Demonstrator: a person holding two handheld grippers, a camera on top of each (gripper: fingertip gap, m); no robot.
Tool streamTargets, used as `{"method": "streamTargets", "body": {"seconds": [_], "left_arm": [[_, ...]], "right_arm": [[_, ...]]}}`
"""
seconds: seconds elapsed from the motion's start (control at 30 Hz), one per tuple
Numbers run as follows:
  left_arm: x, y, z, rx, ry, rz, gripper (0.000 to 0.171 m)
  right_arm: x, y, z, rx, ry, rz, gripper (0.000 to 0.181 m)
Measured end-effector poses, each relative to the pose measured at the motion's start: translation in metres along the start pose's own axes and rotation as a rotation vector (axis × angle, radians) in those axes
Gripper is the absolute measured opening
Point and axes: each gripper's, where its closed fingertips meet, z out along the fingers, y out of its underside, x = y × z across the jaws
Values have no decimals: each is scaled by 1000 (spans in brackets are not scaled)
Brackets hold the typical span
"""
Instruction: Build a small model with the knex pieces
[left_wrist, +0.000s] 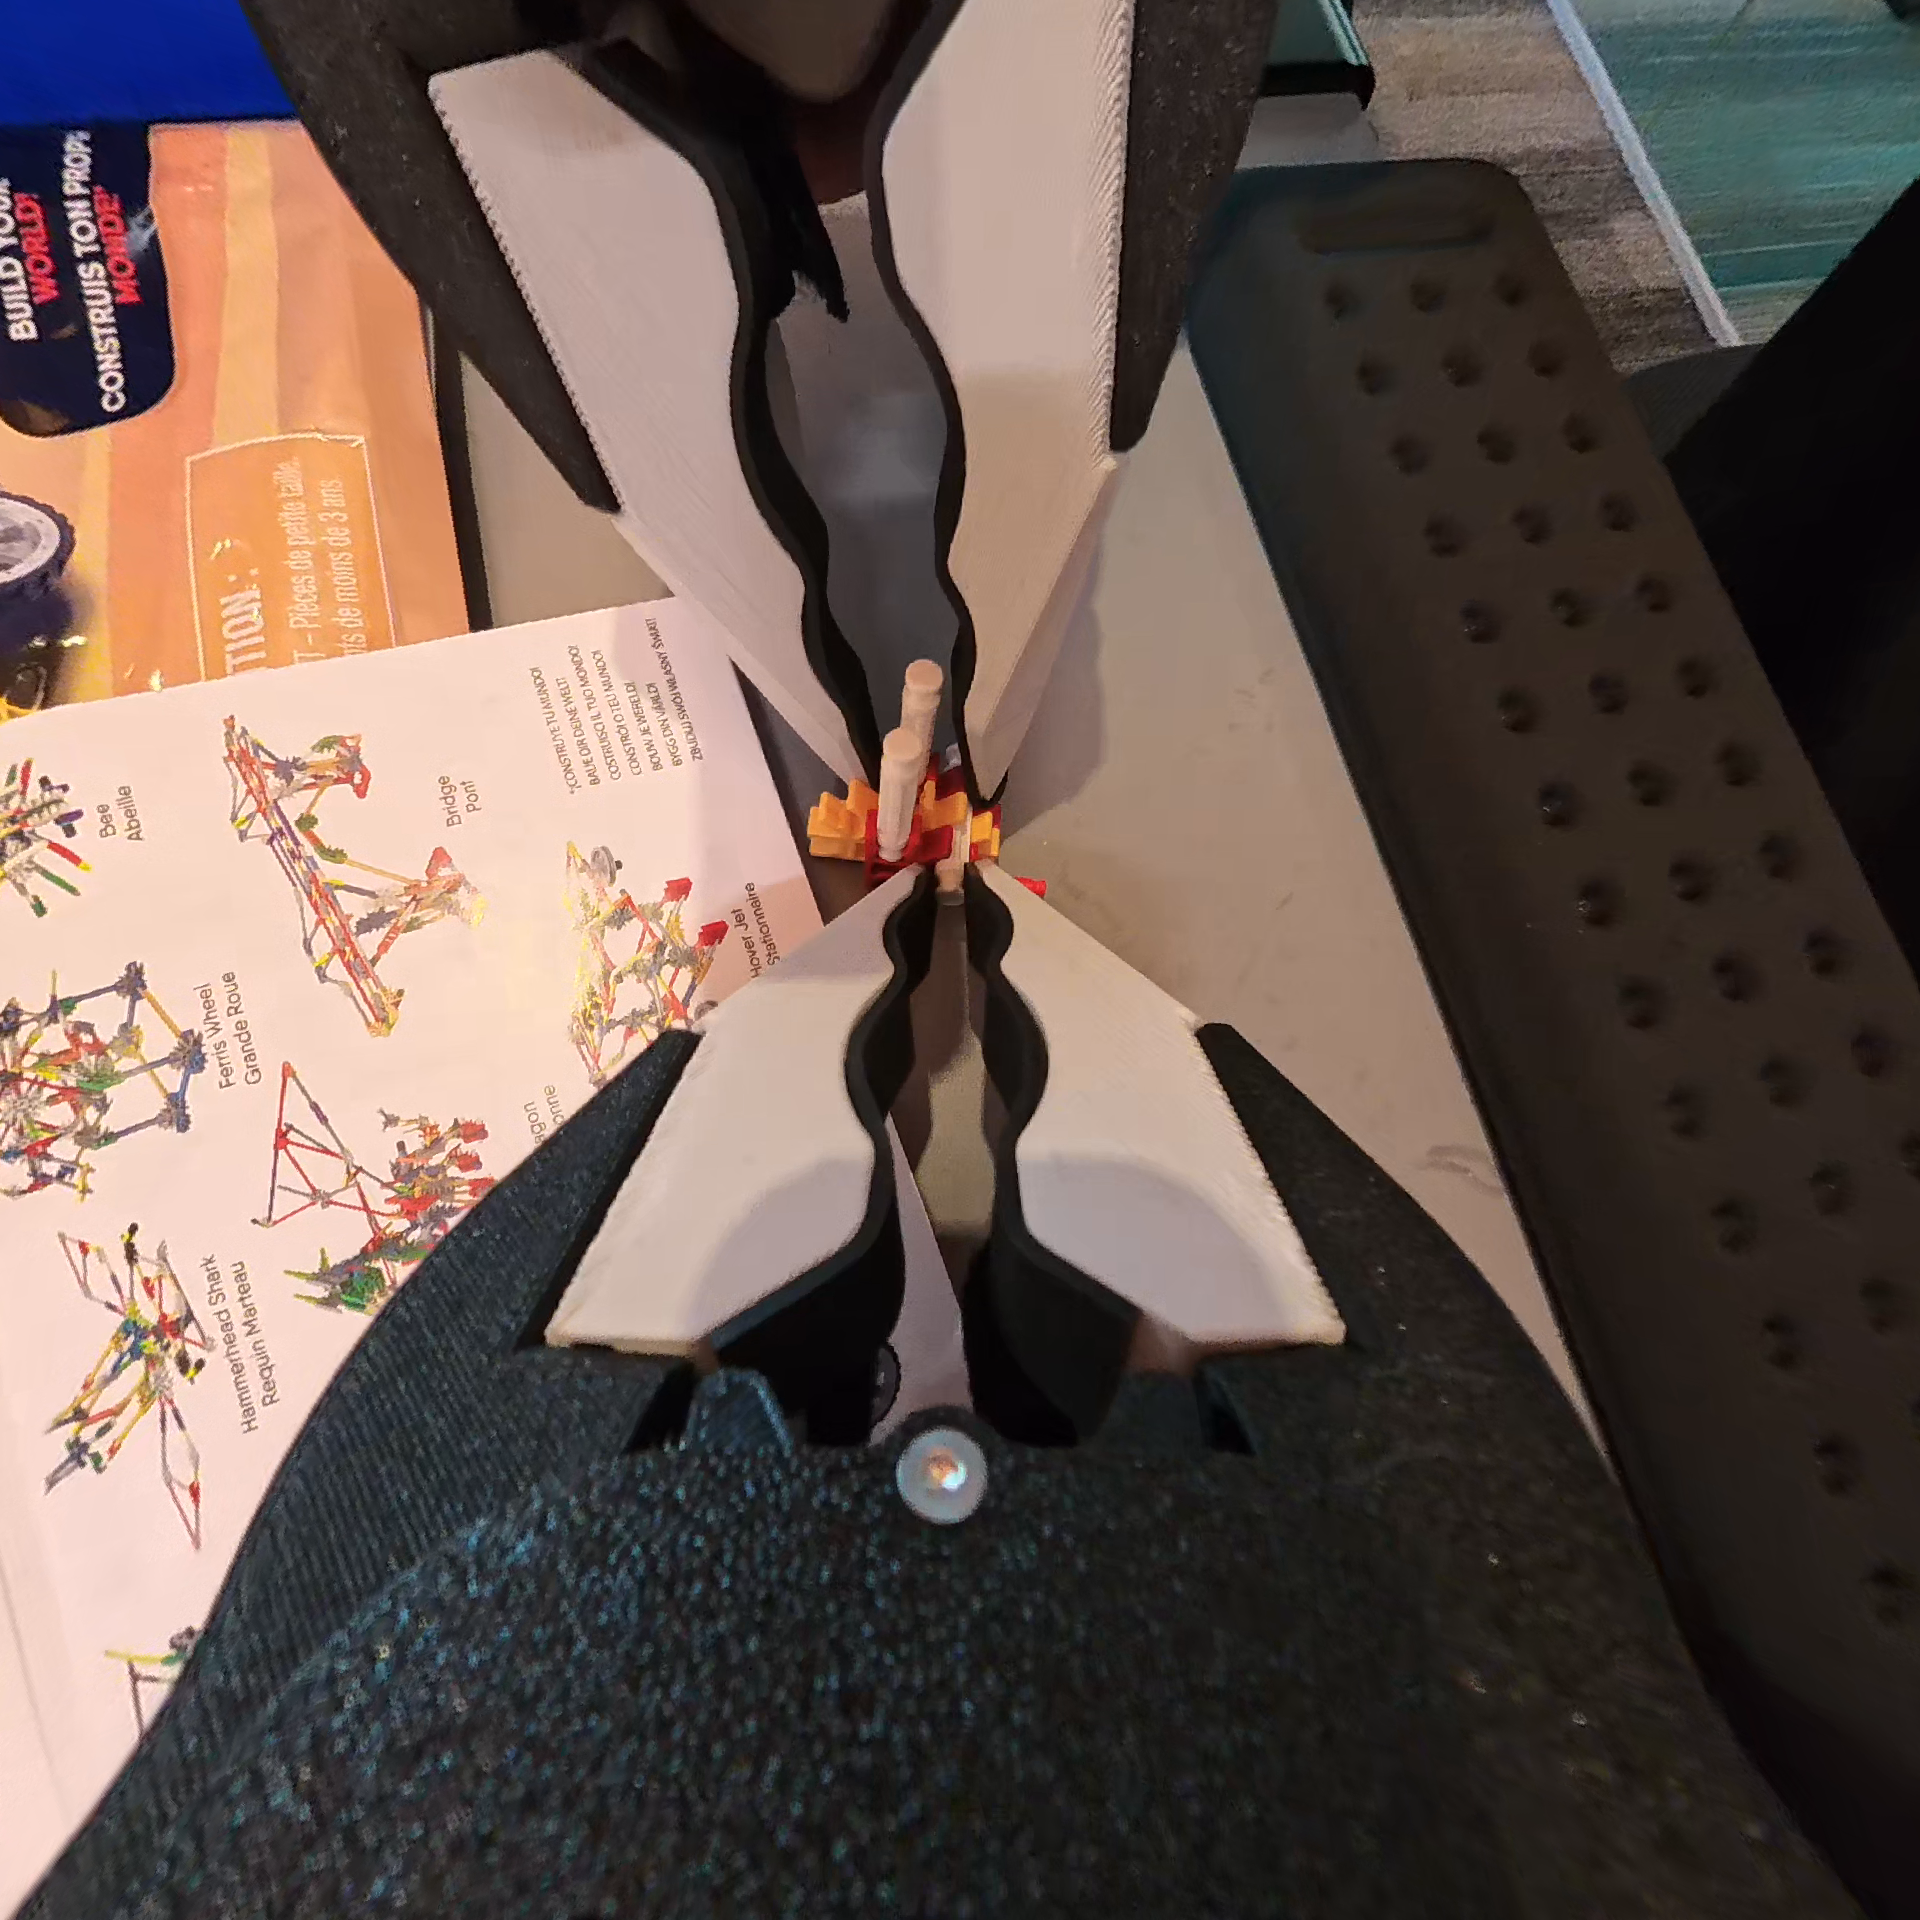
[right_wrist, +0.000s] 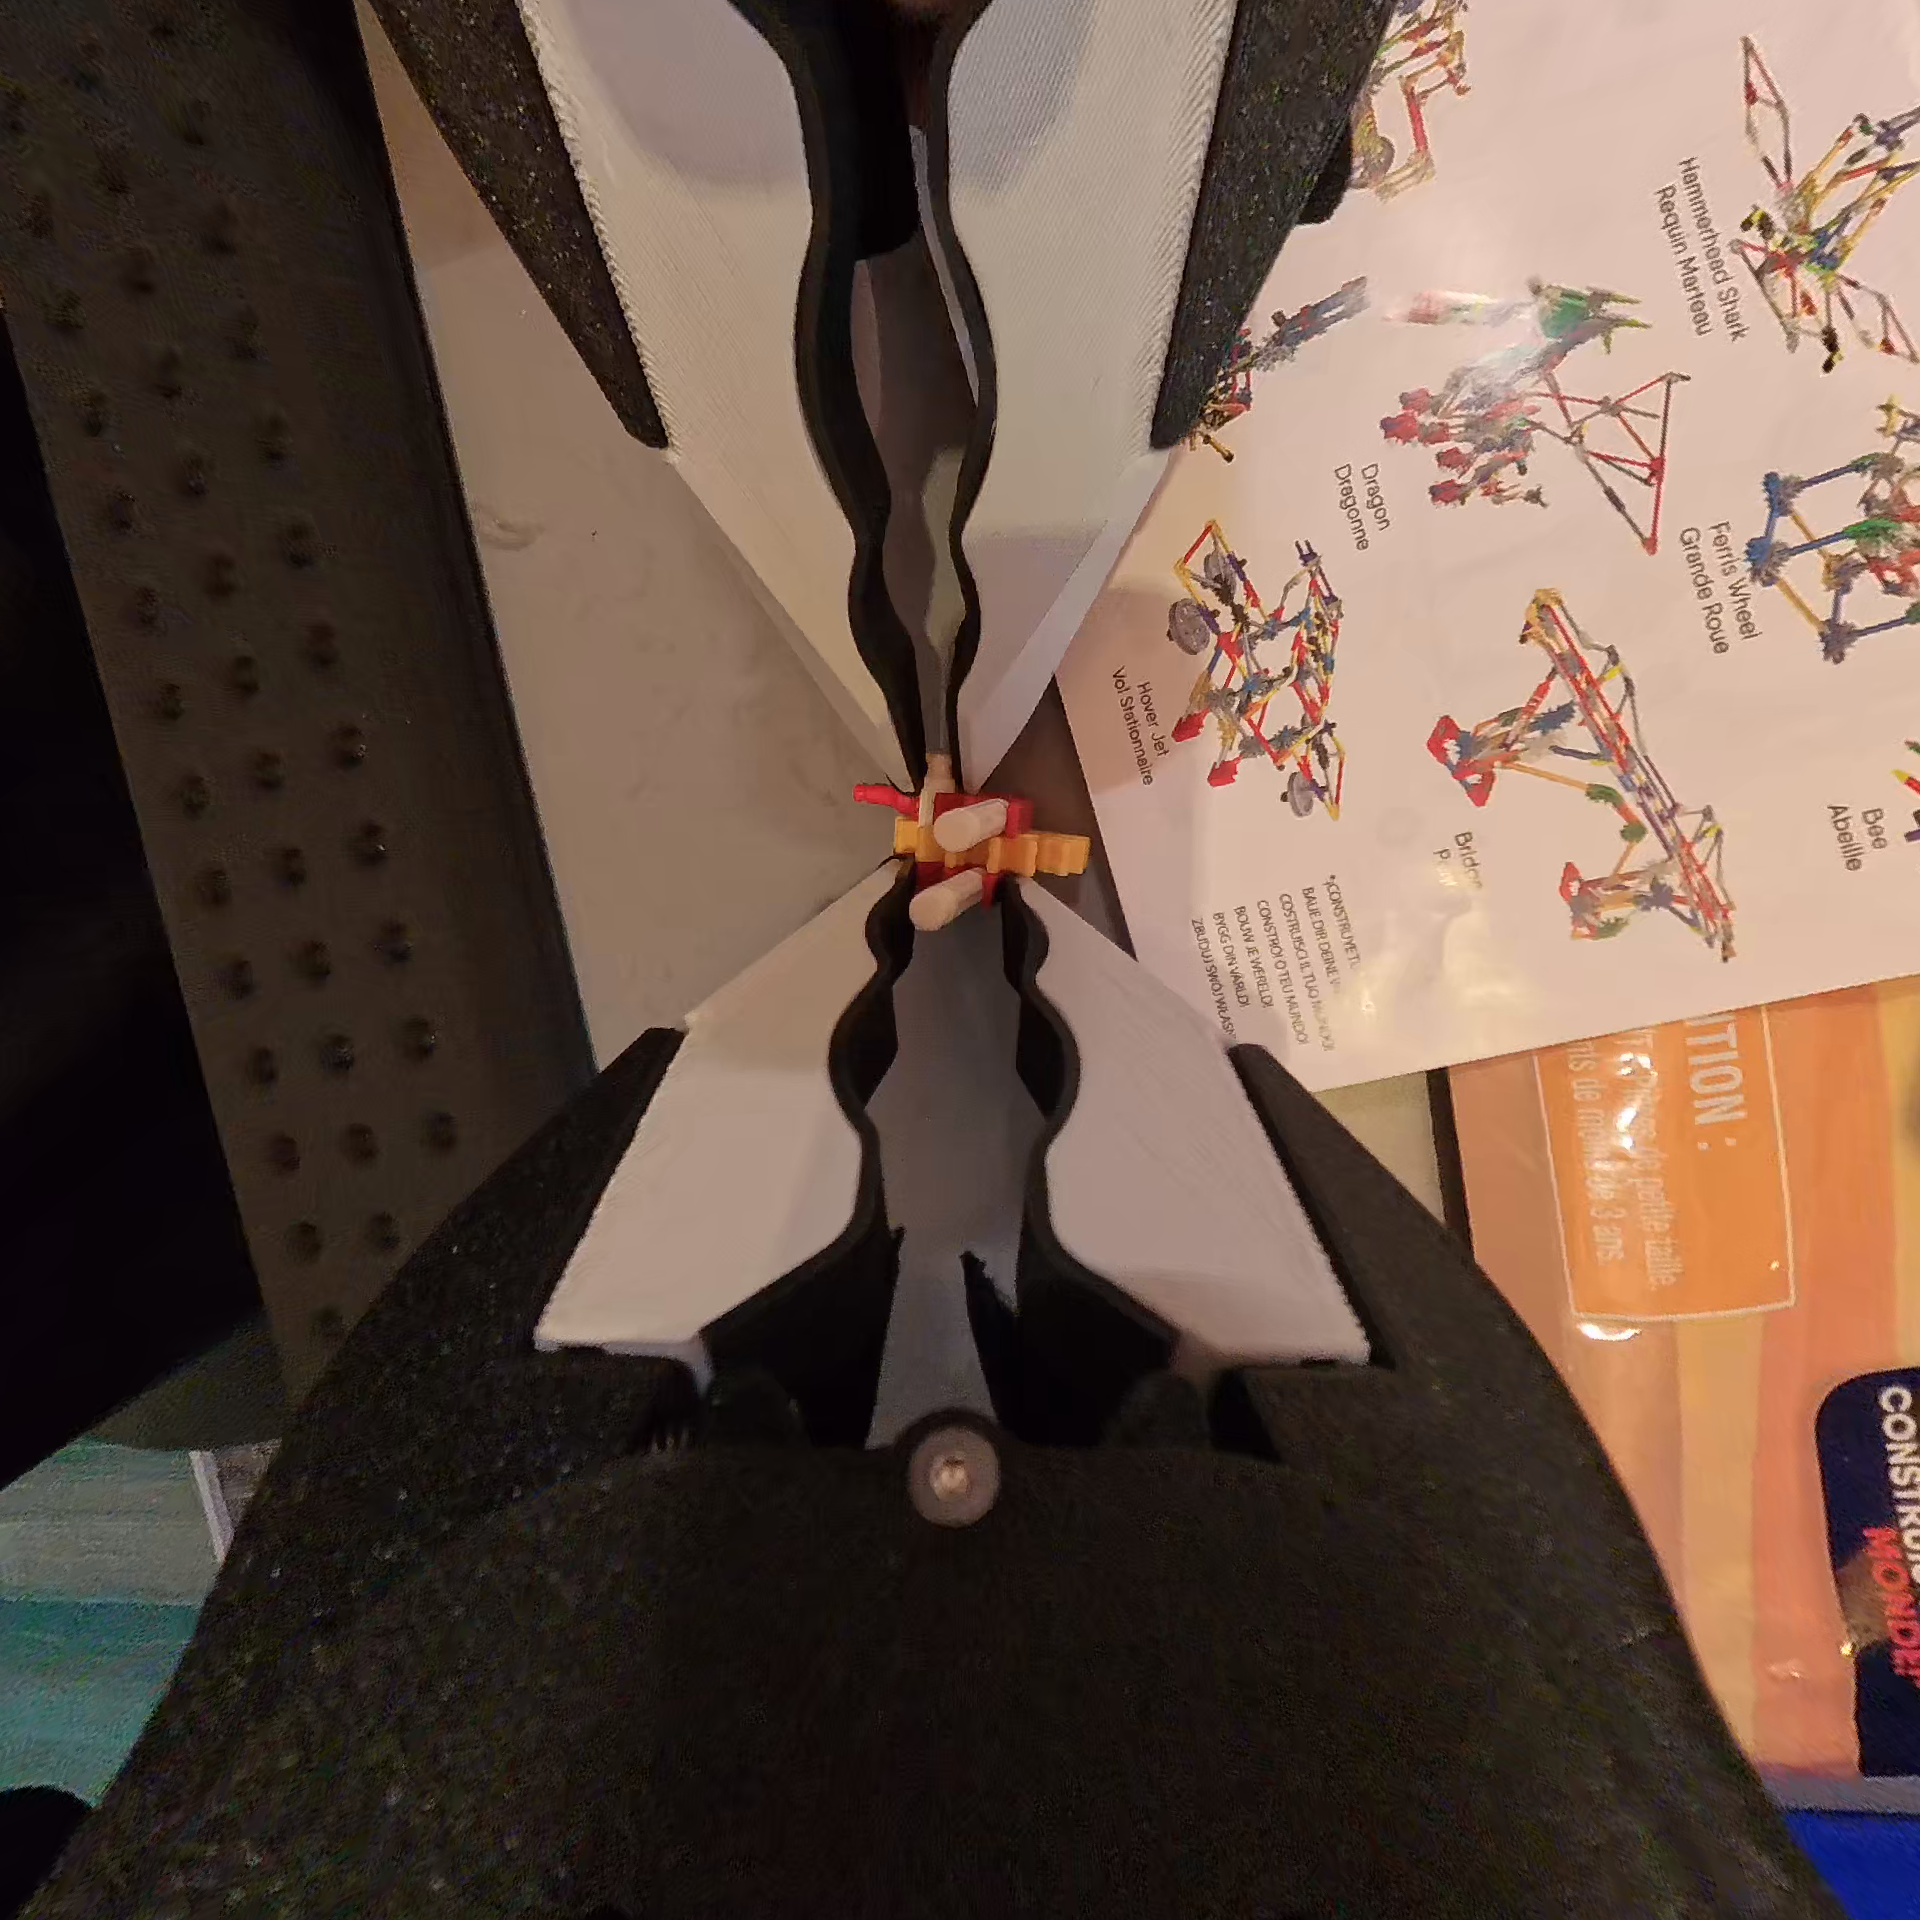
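Observation:
A small toy assembly (left_wrist: 914, 826) of red and orange connectors with short white rods hangs between my two grippers, above the grey table (left_wrist: 1195, 883). My left gripper (left_wrist: 945, 883) is shut on a white rod end at its near side. My right gripper (left_wrist: 920, 764) comes in from the top, tip to tip with the left, shut around the two upright white rods. In the right wrist view the assembly (right_wrist: 966, 842) sits at my right gripper (right_wrist: 951, 899), which pinches a white rod and the orange connector. The left gripper (right_wrist: 940, 764) holds the far side.
A white printed sheet with model pictures (left_wrist: 364, 935) (right_wrist: 1558, 520) lies on the table, overlapping an orange toy box (left_wrist: 260, 416) (right_wrist: 1662, 1351). A black panel with rows of holes (left_wrist: 1610, 831) (right_wrist: 260, 623) runs along the table's other side. Less than 4 cm separates the two grippers' tips.

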Motion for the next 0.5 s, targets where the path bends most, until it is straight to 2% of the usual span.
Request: {"method": "streamTargets", "body": {"seconds": [0.5], "left_arm": [[-4, 0, -1, 18, 5, -80, 2]], "right_arm": [[4, -1, 0, -67, 22, -16, 14]]}}
